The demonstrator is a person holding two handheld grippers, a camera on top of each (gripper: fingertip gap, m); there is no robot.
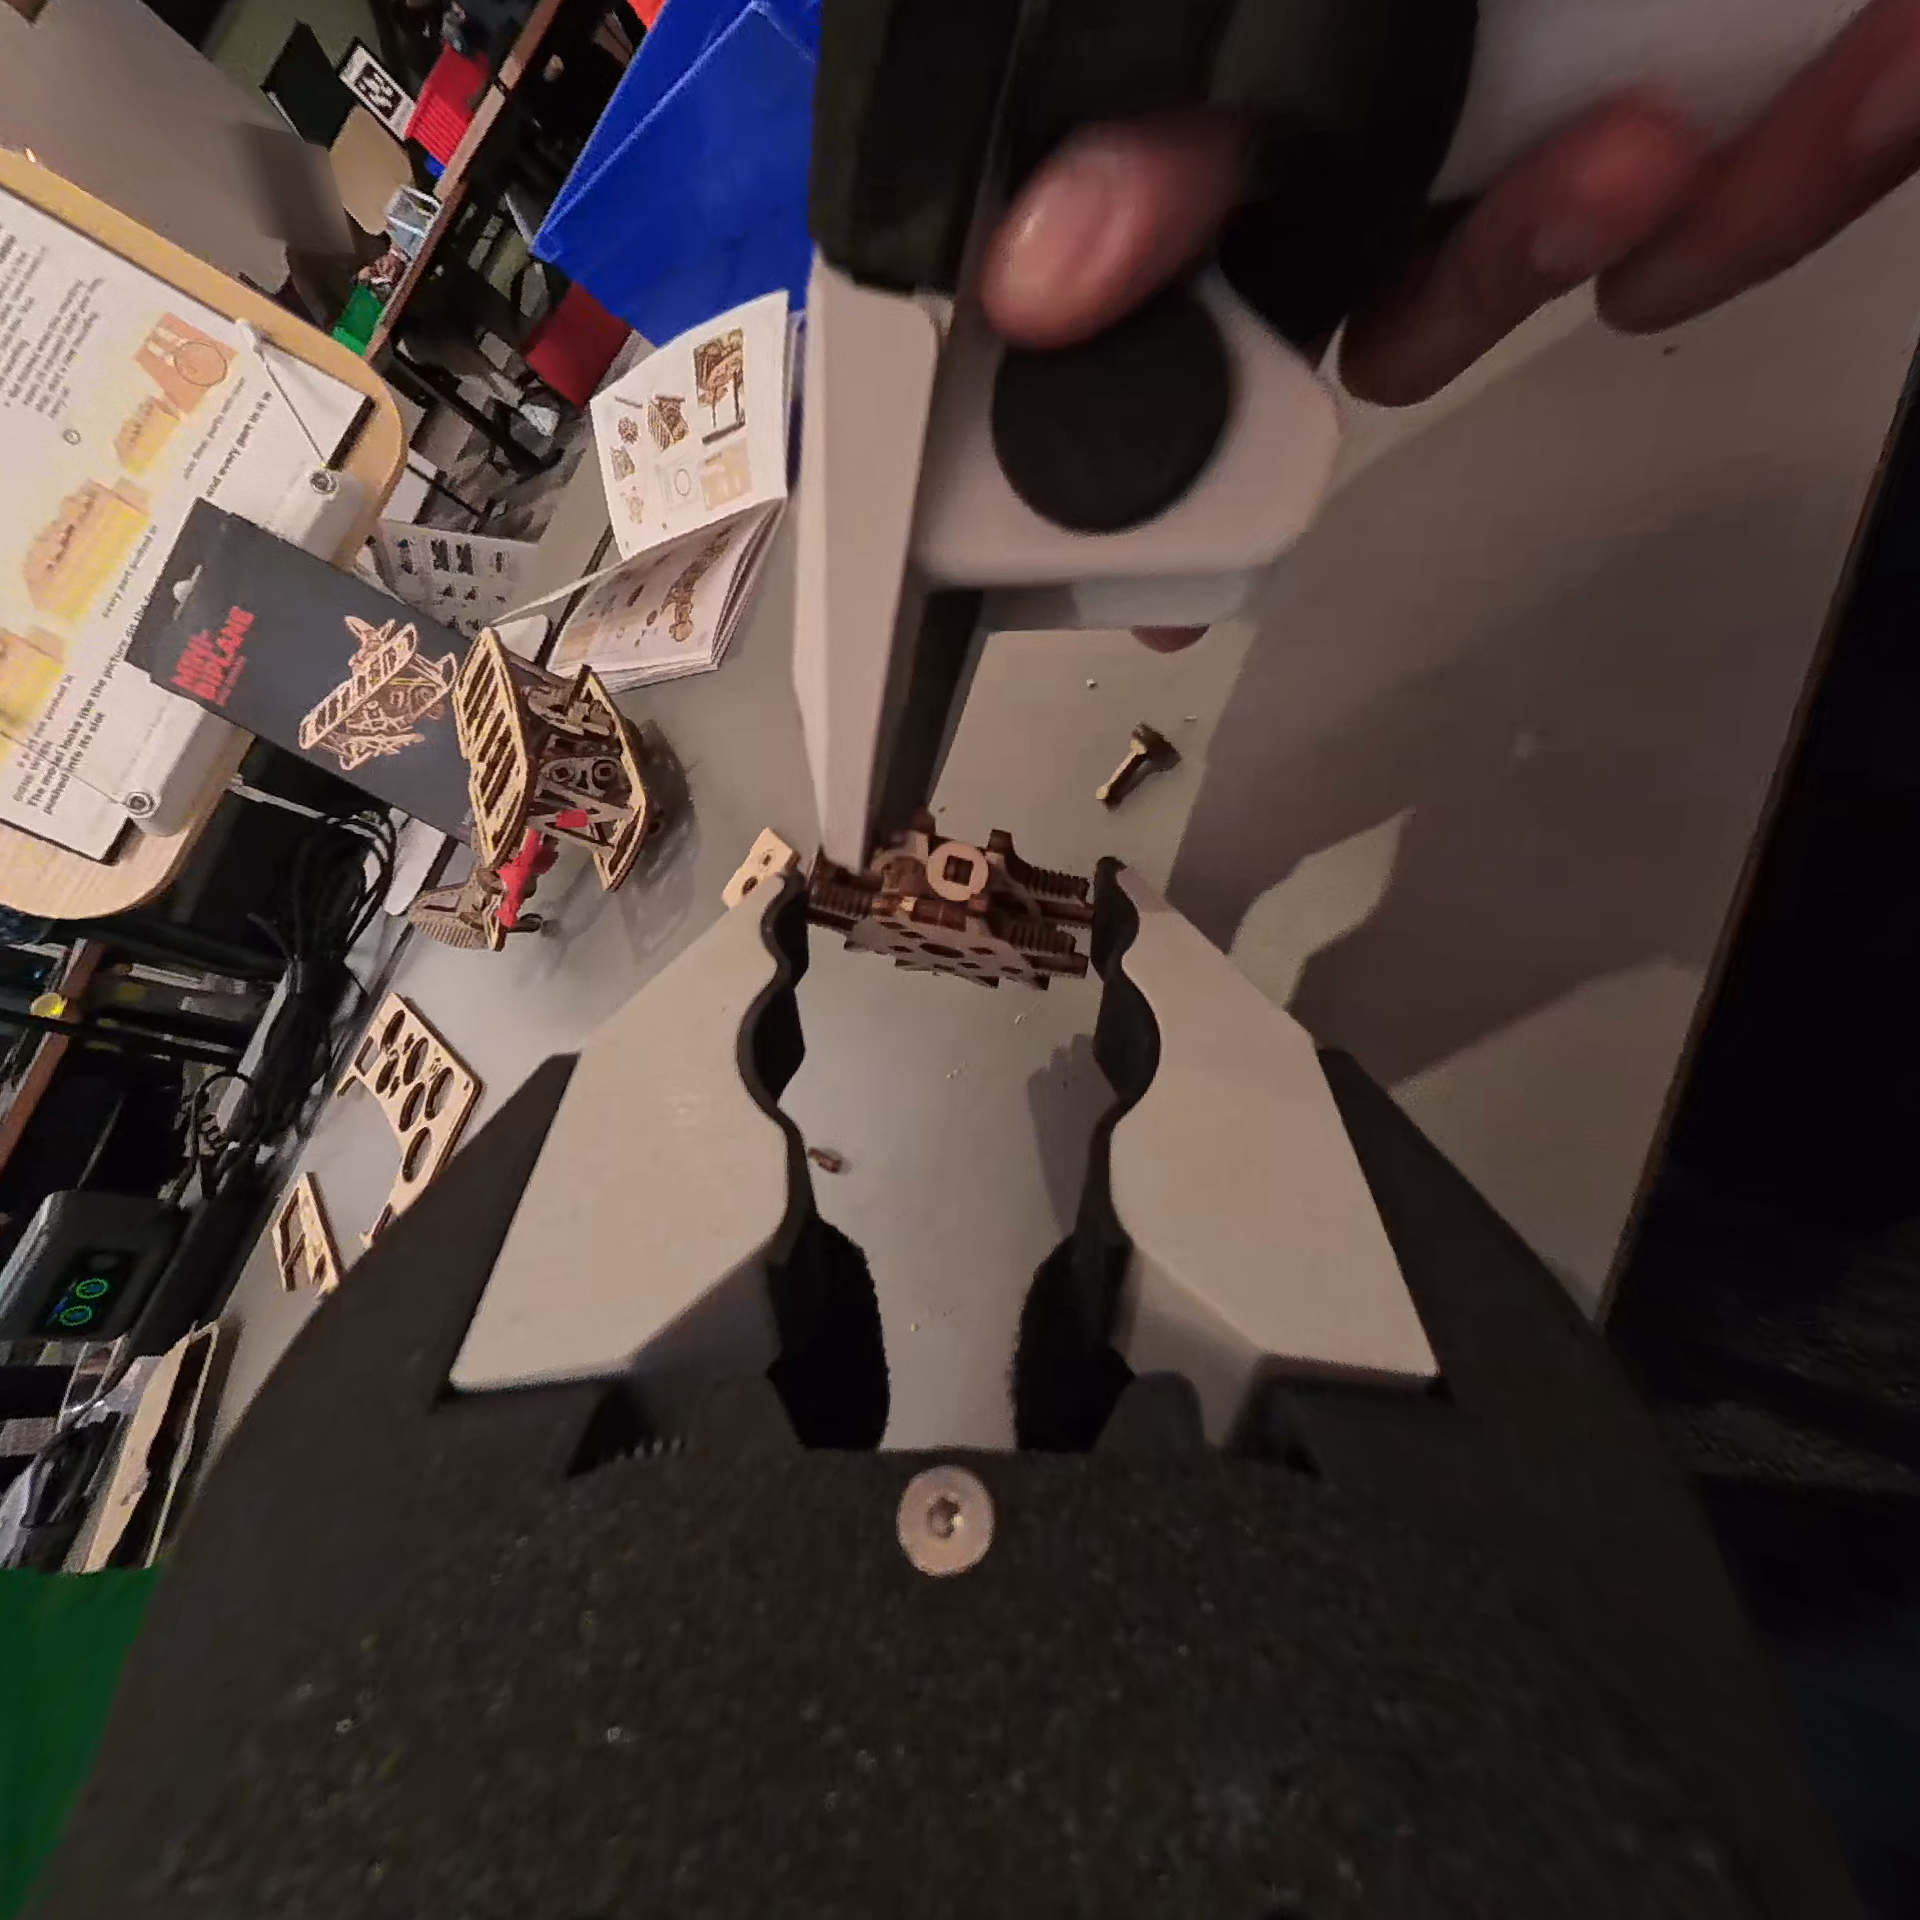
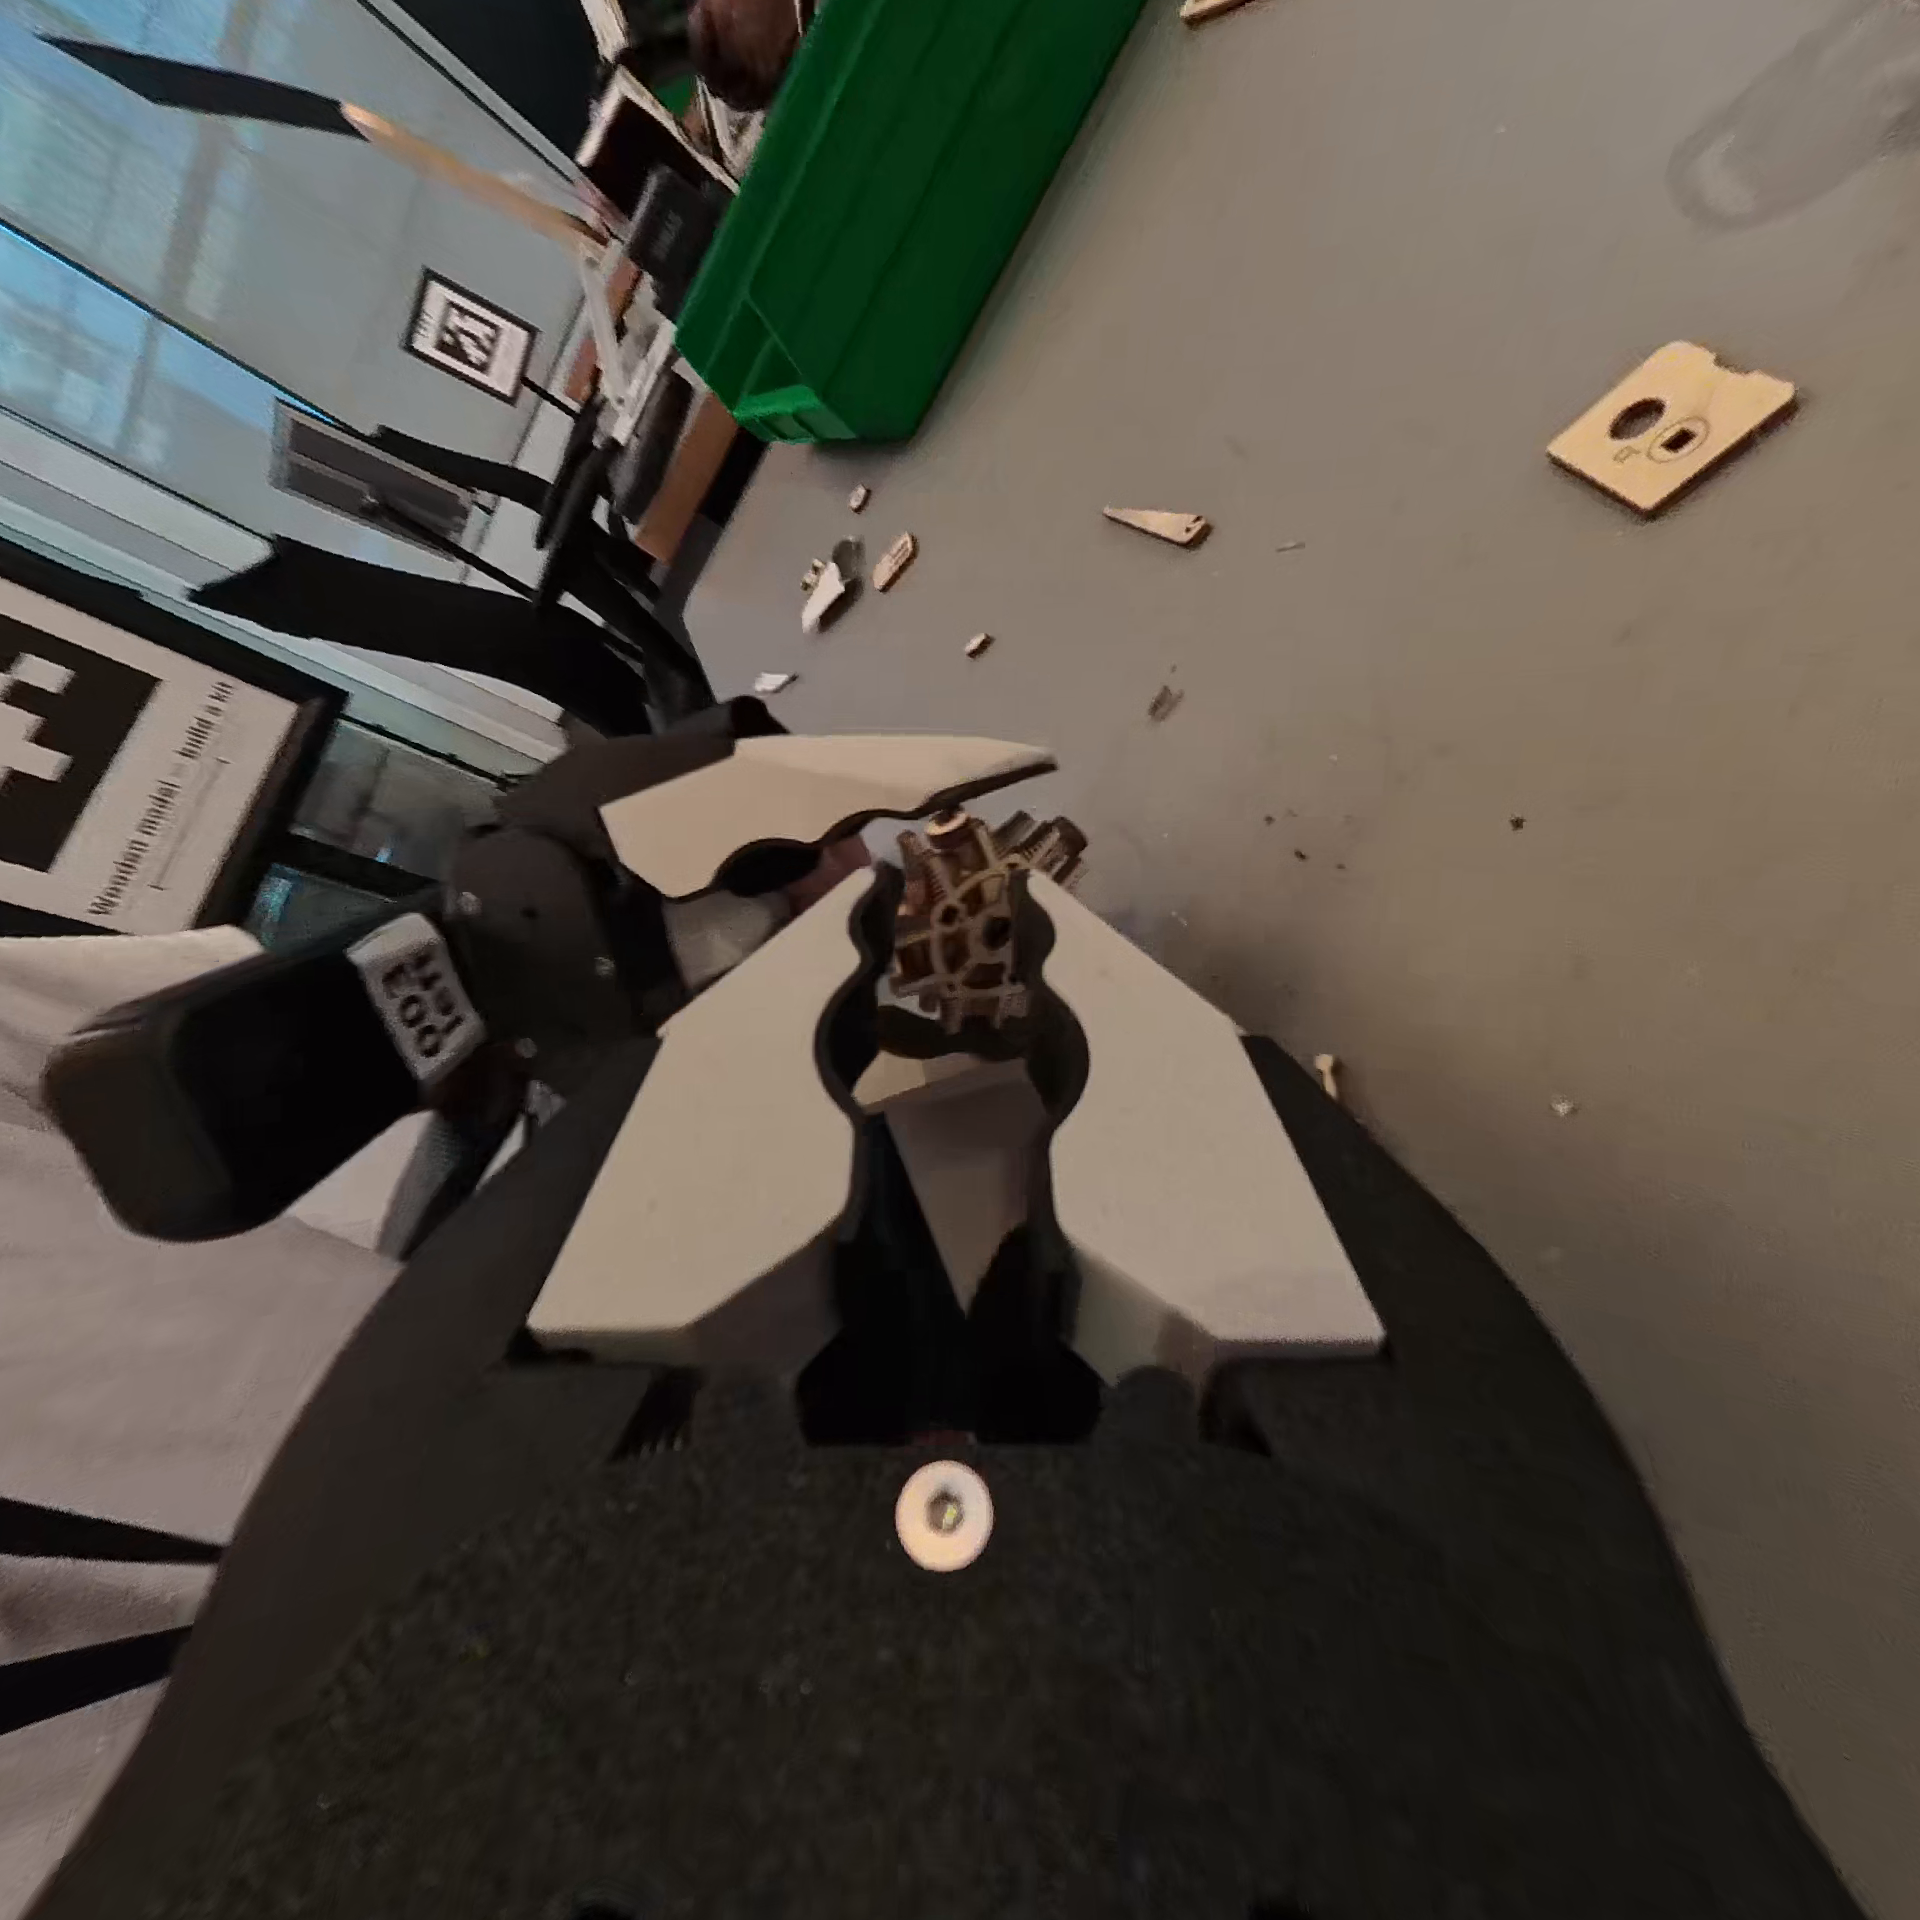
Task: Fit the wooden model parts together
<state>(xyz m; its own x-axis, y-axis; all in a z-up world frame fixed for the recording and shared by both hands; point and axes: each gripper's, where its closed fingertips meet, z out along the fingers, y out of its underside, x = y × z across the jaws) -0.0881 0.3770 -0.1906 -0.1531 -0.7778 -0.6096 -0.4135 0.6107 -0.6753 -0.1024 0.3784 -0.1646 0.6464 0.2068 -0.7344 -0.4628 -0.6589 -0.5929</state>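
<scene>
Wooden model part [image 1: 951,914] | both tongs clamp it | printed booklet [image 1: 681,499] behind

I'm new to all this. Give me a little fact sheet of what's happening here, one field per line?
Surface: grey table
Held piece: small wooden engine block
Left gripper: jaws closed on the block's two ends
Right gripper: jaws closed on the same block from above
Finished model: wooden biplane standing to the left
Paper: open instruction booklet behind it
Loose bits: wooden card with holes
</scene>
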